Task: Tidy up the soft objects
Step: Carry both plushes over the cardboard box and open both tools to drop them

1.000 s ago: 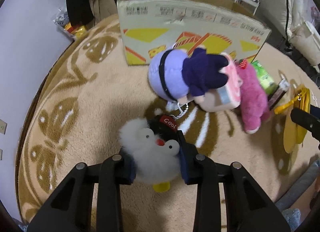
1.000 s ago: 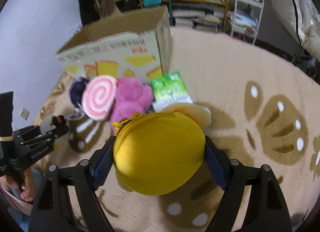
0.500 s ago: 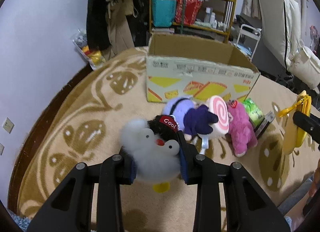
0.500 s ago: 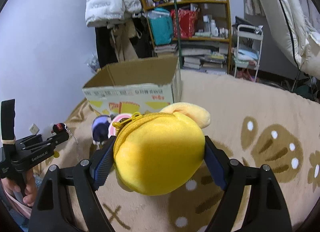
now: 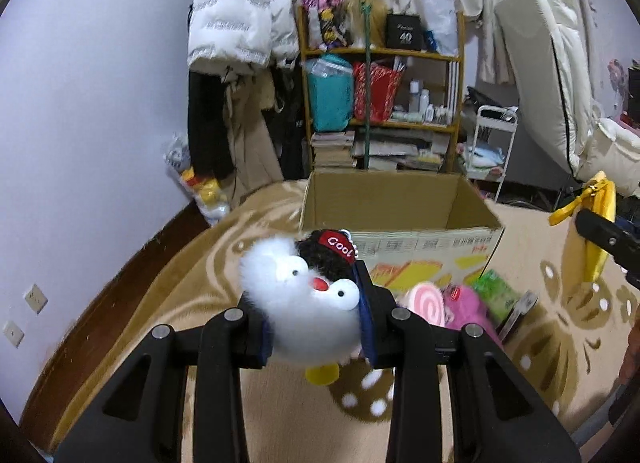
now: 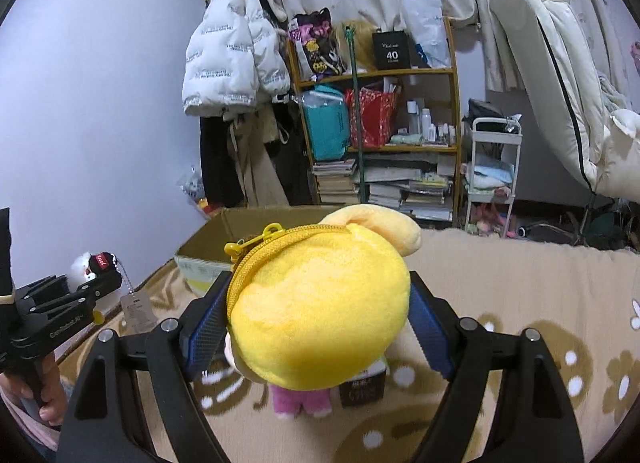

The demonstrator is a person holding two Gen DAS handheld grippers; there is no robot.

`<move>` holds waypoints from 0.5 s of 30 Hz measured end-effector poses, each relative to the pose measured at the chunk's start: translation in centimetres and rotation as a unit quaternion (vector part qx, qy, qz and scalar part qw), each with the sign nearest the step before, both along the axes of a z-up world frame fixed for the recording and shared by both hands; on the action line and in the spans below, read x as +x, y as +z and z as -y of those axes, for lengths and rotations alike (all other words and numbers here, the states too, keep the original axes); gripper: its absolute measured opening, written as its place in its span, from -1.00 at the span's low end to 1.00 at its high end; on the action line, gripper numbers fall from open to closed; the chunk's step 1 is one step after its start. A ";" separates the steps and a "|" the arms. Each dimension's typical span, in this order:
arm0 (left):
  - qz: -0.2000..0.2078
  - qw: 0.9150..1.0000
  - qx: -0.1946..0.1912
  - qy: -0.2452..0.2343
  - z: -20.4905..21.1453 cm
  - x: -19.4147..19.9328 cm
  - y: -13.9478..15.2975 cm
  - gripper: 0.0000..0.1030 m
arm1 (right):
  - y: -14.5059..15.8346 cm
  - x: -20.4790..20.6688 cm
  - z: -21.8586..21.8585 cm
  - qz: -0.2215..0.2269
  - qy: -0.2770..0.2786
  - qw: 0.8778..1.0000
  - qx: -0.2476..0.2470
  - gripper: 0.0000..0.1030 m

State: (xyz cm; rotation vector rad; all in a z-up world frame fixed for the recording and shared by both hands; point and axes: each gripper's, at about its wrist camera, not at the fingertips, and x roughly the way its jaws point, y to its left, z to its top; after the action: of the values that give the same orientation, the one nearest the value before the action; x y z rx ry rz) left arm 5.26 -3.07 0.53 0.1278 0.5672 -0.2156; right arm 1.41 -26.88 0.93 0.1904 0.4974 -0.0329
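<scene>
My left gripper [image 5: 316, 323] is shut on a fluffy white penguin plush [image 5: 308, 303] with a black cap marked "Cool", held in the air in front of an open cardboard box [image 5: 396, 203]. My right gripper [image 6: 316, 323] is shut on a round yellow zip plush pouch [image 6: 320, 303], also held up, with the box [image 6: 208, 247] behind it. A pink swirl plush [image 5: 426, 303] and a pink bear plush [image 5: 468, 311] lie on the rug before the box. The left gripper with the penguin shows at the left of the right wrist view [image 6: 72, 299].
A green packet [image 5: 500, 291] and a dark small box [image 6: 362, 387] lie on the beige patterned rug [image 5: 180, 303]. A shelf of books and bags [image 5: 380, 103], hanging coats [image 5: 240, 63] and a white cart [image 6: 492, 167] stand behind the box.
Both grippers have risen from the rug with their plushes and tilted up, so the box's open top and the room behind now show.
</scene>
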 end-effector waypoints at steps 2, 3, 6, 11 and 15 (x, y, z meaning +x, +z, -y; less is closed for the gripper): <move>0.010 1.000 0.001 -0.007 0.5 0.6 0.7 -0.37 | 0.6 0.9 0.4 0.008 -0.001 1.000 0.004 0.68; 0.019 1.000 0.001 -0.011 1.0 1.0 1.3 -0.37 | 0.9 1.4 0.7 0.011 -0.003 1.000 0.007 0.68; 0.043 0.999 0.003 -0.018 1.7 2.1 2.6 -0.37 | 1.9 2.8 1.4 0.028 -0.002 1.000 0.013 0.68; 0.066 0.997 0.004 -0.033 3.0 4.7 4.1 -0.37 | 3.0 5.4 1.9 0.040 0.001 0.999 0.001 0.68; 0.076 0.997 0.005 -0.034 4.0 7.5 4.2 -0.37 | 3.0 7.6 2.1 0.042 0.007 0.999 -0.004 0.68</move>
State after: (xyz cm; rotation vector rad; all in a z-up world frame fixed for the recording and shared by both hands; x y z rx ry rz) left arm 12.74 -7.05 4.70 0.1711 0.4132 -0.2664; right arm 8.97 -28.94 3.93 0.1790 0.4147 -0.0128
